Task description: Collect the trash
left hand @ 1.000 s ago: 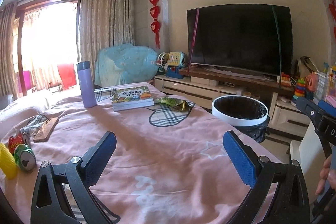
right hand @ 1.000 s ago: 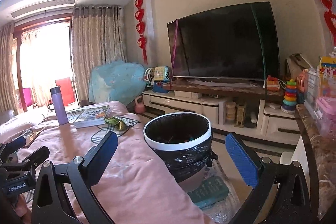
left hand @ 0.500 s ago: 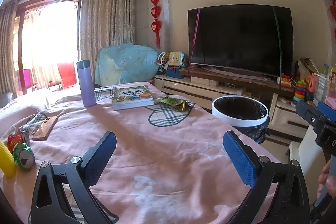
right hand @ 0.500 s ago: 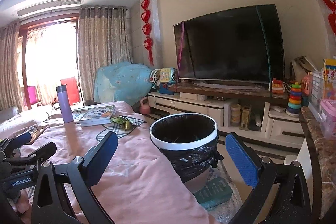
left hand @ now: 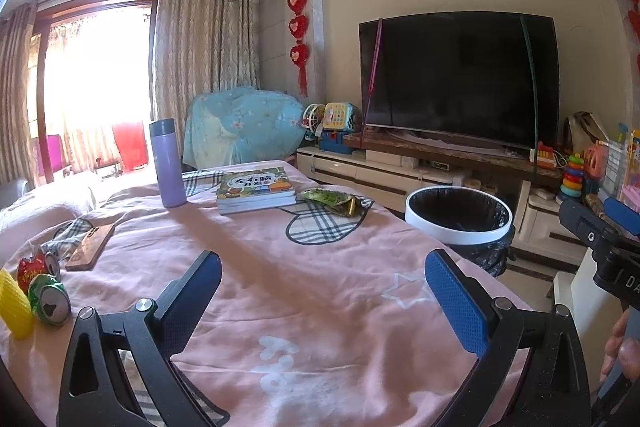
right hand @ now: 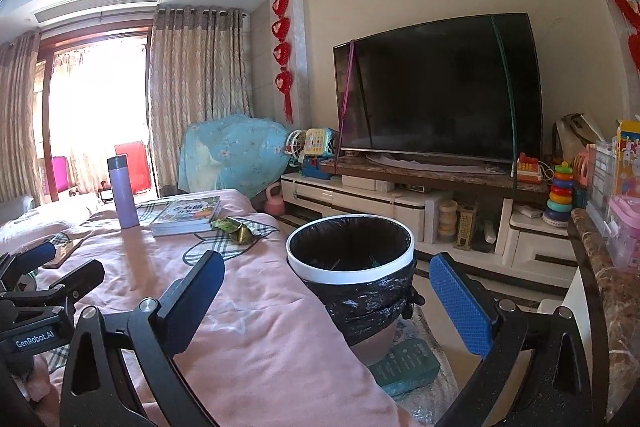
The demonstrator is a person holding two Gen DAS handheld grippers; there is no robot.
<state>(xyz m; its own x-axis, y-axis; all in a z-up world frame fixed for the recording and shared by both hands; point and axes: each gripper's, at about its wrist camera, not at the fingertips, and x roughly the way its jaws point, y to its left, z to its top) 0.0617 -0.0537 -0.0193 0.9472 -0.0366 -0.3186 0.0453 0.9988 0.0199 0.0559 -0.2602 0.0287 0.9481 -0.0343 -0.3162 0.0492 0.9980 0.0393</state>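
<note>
Both tongs hang level and spread wide, empty, over the pink-clothed table point(left hand: 320, 287). Left tongs point(left hand: 322, 291) face a green snack wrapper point(left hand: 334, 199) at the far side, beside a book point(left hand: 256, 189). Right tongs point(right hand: 326, 293) frame the lined trash bin point(right hand: 352, 267). Best approach: reach low, pinch the wrapper's raised edge; crushed cans point(left hand: 48, 297) lie near left.

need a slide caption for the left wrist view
Open left gripper hovers over the pink tablecloth; crushed cans at left, green wrapper and lined trash bin ahead.

Left wrist view faces across the table point(left hand: 320, 299); right, beside it, nearer the bin point(right hand: 351, 255); both share the television point(left hand: 456, 79).
</note>
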